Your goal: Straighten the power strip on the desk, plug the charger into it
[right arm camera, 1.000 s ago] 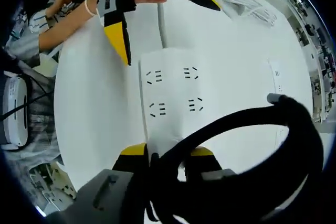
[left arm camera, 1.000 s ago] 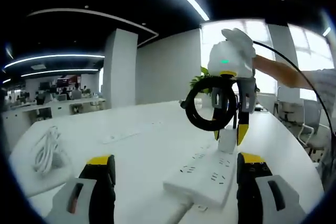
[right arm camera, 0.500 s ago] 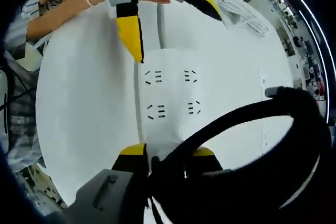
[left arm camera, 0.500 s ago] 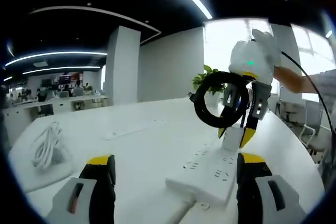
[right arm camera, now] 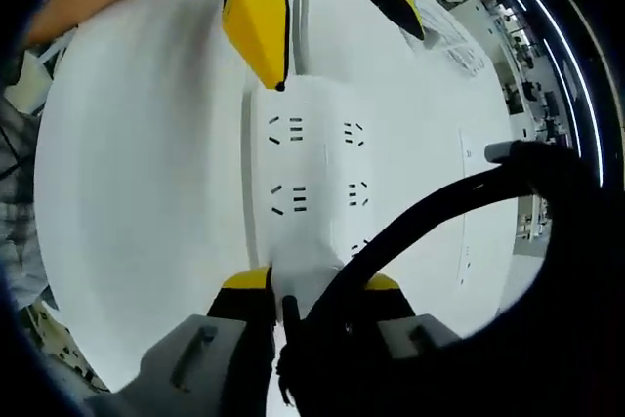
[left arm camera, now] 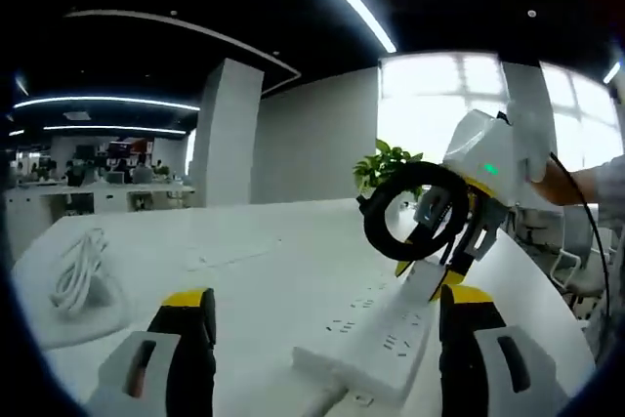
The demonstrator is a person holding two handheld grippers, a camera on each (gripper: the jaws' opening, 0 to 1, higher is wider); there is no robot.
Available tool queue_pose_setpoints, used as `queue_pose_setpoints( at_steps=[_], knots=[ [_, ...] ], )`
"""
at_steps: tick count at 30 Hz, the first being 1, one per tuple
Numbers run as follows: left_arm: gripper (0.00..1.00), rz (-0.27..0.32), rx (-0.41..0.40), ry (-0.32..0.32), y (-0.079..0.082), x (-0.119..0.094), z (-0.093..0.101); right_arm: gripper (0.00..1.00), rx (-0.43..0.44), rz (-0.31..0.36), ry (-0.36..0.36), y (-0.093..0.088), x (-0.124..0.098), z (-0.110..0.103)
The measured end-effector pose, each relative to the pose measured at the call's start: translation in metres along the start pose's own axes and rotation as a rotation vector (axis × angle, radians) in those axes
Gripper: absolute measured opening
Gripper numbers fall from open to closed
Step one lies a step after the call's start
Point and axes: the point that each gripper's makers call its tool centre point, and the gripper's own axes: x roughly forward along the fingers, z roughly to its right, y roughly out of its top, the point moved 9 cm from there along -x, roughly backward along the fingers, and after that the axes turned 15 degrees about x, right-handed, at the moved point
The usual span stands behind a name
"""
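Pinching the charger [left arm camera: 427, 273], the right gripper [left arm camera: 441, 269] holds it on the power strip [left arm camera: 376, 344] — left gripper [left arm camera: 317, 314] spread.

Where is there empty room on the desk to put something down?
The widest bare patch of desk lies between the white cable bundle and the power strip. It is crowded around the strip, where the right gripper holds the charger with its black cord loop, close to the left gripper.
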Motion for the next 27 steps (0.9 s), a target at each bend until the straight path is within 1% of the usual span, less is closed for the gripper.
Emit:
queue_pose_setpoints(
  at_steps=[3,5,8,9,11,14,17,21,24,26,27],
  knots=[
    [0.98,0.022,-0.015,-0.035,0.000,0.002,0.007,0.26,0.001,0.014,-0.022,-0.001,-0.002,-0.006],
    [0.99,0.023,-0.008,-0.046,0.000,0.001,0.015,0.26,0.007,0.021,-0.026,-0.001,-0.002,-0.007],
    [0.99,-0.023,0.077,-0.066,0.000,-0.002,0.023,0.26,0.010,0.031,-0.031,-0.002,-0.003,-0.009],
    [0.99,-0.026,0.084,-0.066,0.000,-0.003,0.026,0.27,0.008,0.034,-0.032,-0.002,-0.003,-0.010],
    [0.99,-0.055,0.119,-0.085,-0.001,-0.007,0.030,0.27,0.000,0.045,-0.031,-0.003,-0.003,-0.010],
    [0.99,-0.074,0.145,-0.096,-0.003,-0.011,0.035,0.27,-0.014,0.062,-0.028,-0.004,-0.003,-0.010],
    [0.99,-0.081,0.165,-0.096,-0.002,-0.013,0.038,0.28,-0.036,0.095,-0.012,-0.006,-0.003,-0.009],
    [0.99,-0.079,0.173,-0.095,0.000,-0.013,0.039,0.29,-0.019,0.159,0.028,-0.008,-0.002,-0.006],
    [0.99,-0.084,0.178,-0.098,-0.001,-0.011,0.041,0.29,0.010,0.184,0.048,-0.011,-0.001,-0.004],
    [0.99,-0.104,0.189,-0.098,-0.003,-0.009,0.041,0.33,0.017,0.200,0.045,-0.013,-0.001,-0.003],
    [0.99,-0.114,0.194,-0.097,-0.005,-0.008,0.041,0.39,0.018,0.209,0.044,-0.014,0.000,-0.002]
  ],
)
